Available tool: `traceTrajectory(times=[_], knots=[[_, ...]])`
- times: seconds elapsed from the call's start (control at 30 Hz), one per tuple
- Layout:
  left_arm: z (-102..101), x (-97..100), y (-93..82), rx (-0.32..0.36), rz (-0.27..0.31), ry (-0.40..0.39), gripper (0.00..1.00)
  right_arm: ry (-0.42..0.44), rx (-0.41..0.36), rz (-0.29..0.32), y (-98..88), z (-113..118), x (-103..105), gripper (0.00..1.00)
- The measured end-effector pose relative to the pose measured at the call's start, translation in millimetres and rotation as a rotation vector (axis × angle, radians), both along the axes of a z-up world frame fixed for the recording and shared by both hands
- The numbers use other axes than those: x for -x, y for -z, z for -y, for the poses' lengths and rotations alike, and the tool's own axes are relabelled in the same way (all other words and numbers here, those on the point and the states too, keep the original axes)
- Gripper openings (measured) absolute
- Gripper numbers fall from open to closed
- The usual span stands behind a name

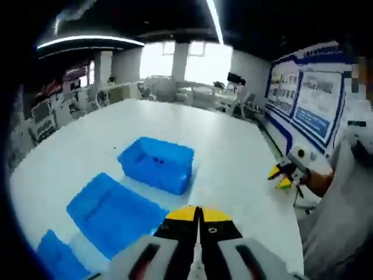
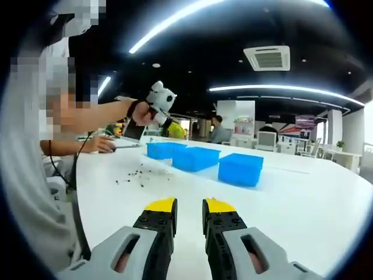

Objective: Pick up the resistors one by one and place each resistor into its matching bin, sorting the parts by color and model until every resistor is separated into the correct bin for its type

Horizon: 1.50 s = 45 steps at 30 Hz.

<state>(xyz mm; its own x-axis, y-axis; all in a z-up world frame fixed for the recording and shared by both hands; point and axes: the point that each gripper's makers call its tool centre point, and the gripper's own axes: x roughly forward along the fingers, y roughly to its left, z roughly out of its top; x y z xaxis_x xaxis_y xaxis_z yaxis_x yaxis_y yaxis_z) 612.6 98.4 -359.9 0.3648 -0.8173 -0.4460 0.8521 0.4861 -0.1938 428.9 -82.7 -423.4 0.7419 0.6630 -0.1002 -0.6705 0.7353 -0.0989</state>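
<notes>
Three blue bins stand in a row on the white table (image 1: 233, 151): a far bin (image 1: 157, 164) with a few dark specks inside, a middle bin (image 1: 113, 213) and a near bin (image 1: 55, 256). My left gripper (image 1: 199, 213) hovers above them, its yellow-tipped jaws pressed together with nothing visible between them. In the right gripper view, small dark resistors (image 2: 139, 174) lie scattered on the table in front of the bins (image 2: 195, 157). My right gripper (image 2: 190, 205) is low over the table, open and empty. A hand holds the left gripper (image 2: 158, 108) high above the resistors.
The right gripper (image 1: 282, 177) enters the left gripper view from the right, near the table's edge. A person's body and arm (image 2: 87, 116) fill the left side, with another hand (image 2: 99, 143) resting on the table. Chairs and desks stand far behind.
</notes>
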Motion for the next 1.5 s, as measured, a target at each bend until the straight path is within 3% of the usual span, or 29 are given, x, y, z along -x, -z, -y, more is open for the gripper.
traceTrajectory(times=[0.07, 0.13, 0.3, 0.37, 0.6, 0.77, 0.9, 0.93, 1.03, 1.13, 1.23, 1.33, 1.43, 1.5], knots=[[-27, -34.6, 2.1, 0.048, 0.005, -0.237, 0.08, -0.001, 0.001, 0.000, -0.2, -1, 0, 0.20], [-45, -49.9, 11.7, 0.045, 0.008, -0.375, 0.15, -0.004, 0.001, 0.003, -1.3, -2, 0, 0.20], [-41, -40.4, 14.8, 0.085, -0.025, -0.369, 0.15, -0.004, 0.002, 0.006, -3.3, -2, 0, 0.20], [-42, -38.4, 14.5, 0.048, -0.004, -0.370, 0.16, -0.001, 0.007, 0.000, -1.7, 0, 0, 0.20], [-41, -36.0, 1.4, 0.021, 0.056, -0.350, 0.17, -0.004, 0.010, 0.012, -7.5, -5, 1, 0.20], [-44, -33.1, 1.5, -0.049, 0.105, -0.334, 0.18, -0.009, 0.015, 0.012, -7.5, -8, 3, 0.20], [-41, -19.6, 12.3, -0.214, 0.166, -0.241, 0.17, -0.006, 0.018, 0.010, -6.8, -8, 3, 0.20], [-38, -13.6, 17.0, -0.269, 0.177, -0.193, 0.15, -0.005, 0.017, 0.009, -6.6, -7, 3, 0.20], [-21, 5.2, 23.5, -0.405, 0.285, 0.001, 0.11, -0.004, 0.018, 0.009, -6.8, -7, 2, 0.20], [-6, 26.6, 33.7, -0.503, 0.304, 0.165, 0.12, -0.011, 0.025, 0.010, -7.5, -9, 3, 0.20], [6, 53.2, 54.3, -0.643, 0.284, 0.385, 0.15, -0.017, 0.029, 0.013, -9.6, -11, 4, 0.20], [8, 89.1, 79.7, -0.746, 0.163, 0.626, 0.16, -0.019, 0.031, 0.017, -11.3, -13, 5, 0.20], [15, 101.2, 95.9, -0.783, 0.115, 0.734, 0.18, -0.019, 0.030, 0.018, -11.9, -14, 6, 0.20], [18, 98.3, 102.8, -0.809, 0.094, 0.735, 0.18, -0.018, 0.029, 0.015, -11.5, -14, 8, 0.20]])
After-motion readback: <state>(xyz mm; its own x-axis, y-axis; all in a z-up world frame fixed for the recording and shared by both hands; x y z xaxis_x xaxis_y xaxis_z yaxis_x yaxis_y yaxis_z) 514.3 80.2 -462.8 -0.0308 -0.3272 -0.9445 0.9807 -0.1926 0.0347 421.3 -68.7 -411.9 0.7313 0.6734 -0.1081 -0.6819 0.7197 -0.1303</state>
